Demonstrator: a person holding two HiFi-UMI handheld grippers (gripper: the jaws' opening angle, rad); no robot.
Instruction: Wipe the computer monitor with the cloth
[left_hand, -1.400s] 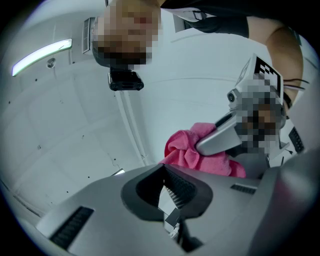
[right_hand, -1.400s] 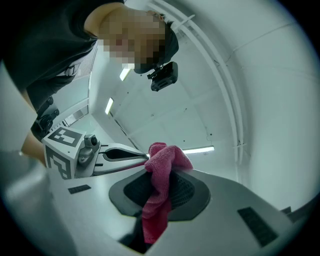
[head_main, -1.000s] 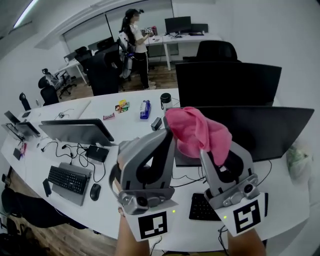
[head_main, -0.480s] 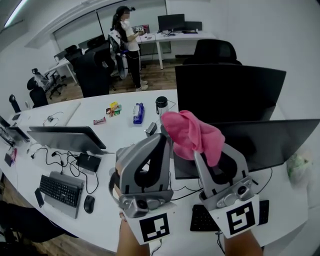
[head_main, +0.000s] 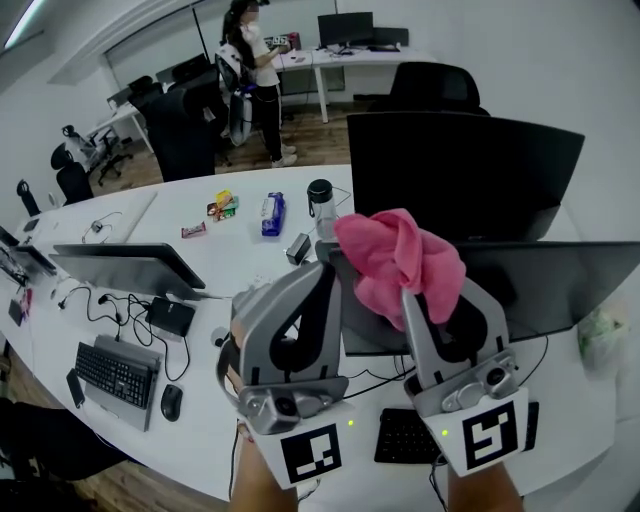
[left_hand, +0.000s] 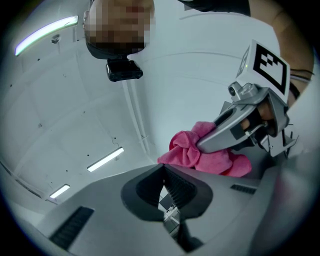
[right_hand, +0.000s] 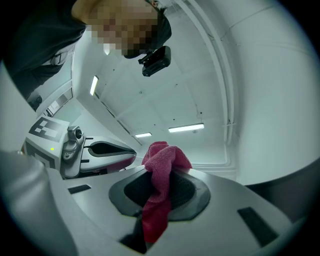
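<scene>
Right tongs pinch a pink terry cloth. The cloth bunches above the tips and a tail hangs down between the pads. Left tongs are closed at the tips with nothing between them, just beside the right pair. The cloth sits in front of the upper left corner of the near black computer monitor; contact can't be judged. Both forearms rise from the bottom edge, tongs tilted up and forward over the white table. Print on the blue packet is too small to read.
</scene>
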